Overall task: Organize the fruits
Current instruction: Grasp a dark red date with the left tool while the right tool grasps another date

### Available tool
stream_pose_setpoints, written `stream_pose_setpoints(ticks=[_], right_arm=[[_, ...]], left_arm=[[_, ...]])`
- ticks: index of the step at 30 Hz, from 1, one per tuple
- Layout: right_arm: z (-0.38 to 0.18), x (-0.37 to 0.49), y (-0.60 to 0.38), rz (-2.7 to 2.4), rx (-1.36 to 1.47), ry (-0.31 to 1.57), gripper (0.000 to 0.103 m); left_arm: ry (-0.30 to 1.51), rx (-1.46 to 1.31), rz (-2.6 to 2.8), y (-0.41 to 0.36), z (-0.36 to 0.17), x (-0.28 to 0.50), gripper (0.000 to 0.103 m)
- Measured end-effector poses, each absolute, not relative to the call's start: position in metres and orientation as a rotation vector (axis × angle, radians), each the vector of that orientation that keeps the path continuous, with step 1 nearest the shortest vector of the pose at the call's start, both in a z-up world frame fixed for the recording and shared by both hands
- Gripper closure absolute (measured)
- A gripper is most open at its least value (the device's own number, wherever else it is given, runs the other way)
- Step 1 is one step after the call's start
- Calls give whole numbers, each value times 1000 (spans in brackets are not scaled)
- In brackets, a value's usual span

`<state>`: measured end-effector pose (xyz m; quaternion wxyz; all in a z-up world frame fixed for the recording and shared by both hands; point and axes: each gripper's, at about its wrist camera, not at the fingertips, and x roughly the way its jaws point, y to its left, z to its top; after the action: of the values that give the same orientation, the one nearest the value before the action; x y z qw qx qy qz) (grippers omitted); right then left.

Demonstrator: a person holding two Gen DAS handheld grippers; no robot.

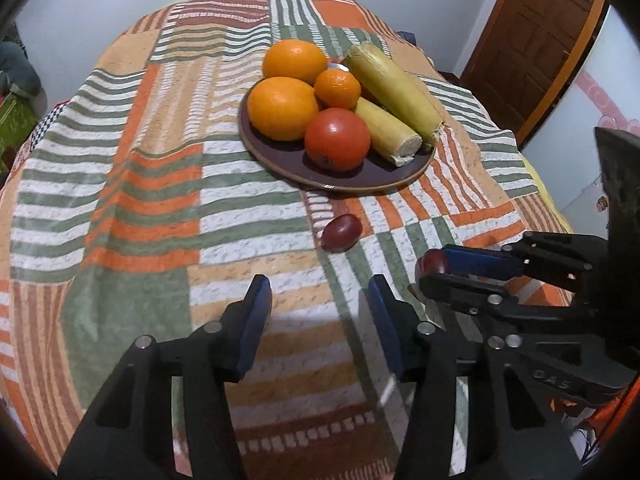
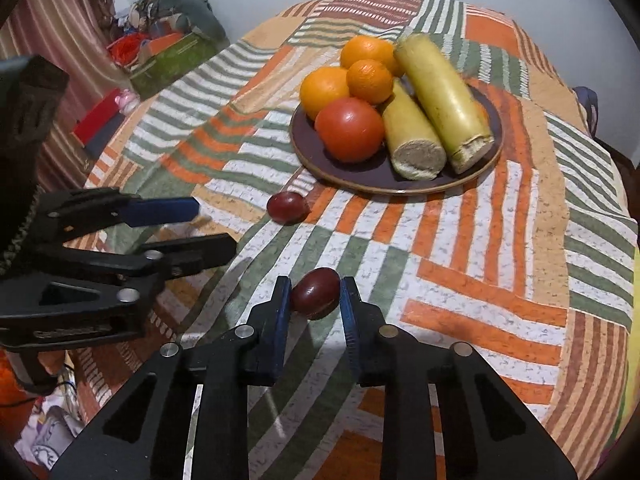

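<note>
A dark plate (image 1: 352,182) (image 2: 316,160) holds three oranges (image 1: 282,108) (image 2: 324,90), a red tomato (image 1: 338,138) (image 2: 350,130) and two yellow-green cane pieces (image 1: 394,88) (image 2: 444,100). A small dark red fruit (image 1: 341,233) (image 2: 287,208) lies on the cloth in front of the plate. My right gripper (image 2: 315,292) (image 1: 434,270) has its jaws around a second small red fruit (image 2: 315,292) (image 1: 433,262); the left pad touches it, and a small gap shows at the right pad. My left gripper (image 1: 320,292) (image 2: 218,228) is open and empty over the cloth.
The table wears a striped orange, green and white cloth (image 1: 160,200) that drapes over its edges. A wooden door (image 1: 536,40) stands at the back right. Boxes and clutter (image 2: 168,52) lie on the floor at the left.
</note>
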<state>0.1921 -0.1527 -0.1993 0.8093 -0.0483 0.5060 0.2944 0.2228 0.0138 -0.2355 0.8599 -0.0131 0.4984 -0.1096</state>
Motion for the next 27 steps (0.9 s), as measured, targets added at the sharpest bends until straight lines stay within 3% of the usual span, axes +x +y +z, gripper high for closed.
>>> stream_pose_setpoints(ticks=[14, 17, 27], right_arm=[[-185, 216, -184, 543, -58, 1026, 80], [-185, 220, -182, 545, -57, 1026, 80], [-183, 228, -165, 570, -68, 1009, 80]], left_arm=[[1067, -24, -274, -3, -252, 257, 69], [1062, -12, -274, -4, -253, 259, 78], [1034, -39, -265, 7, -244, 261, 79]])
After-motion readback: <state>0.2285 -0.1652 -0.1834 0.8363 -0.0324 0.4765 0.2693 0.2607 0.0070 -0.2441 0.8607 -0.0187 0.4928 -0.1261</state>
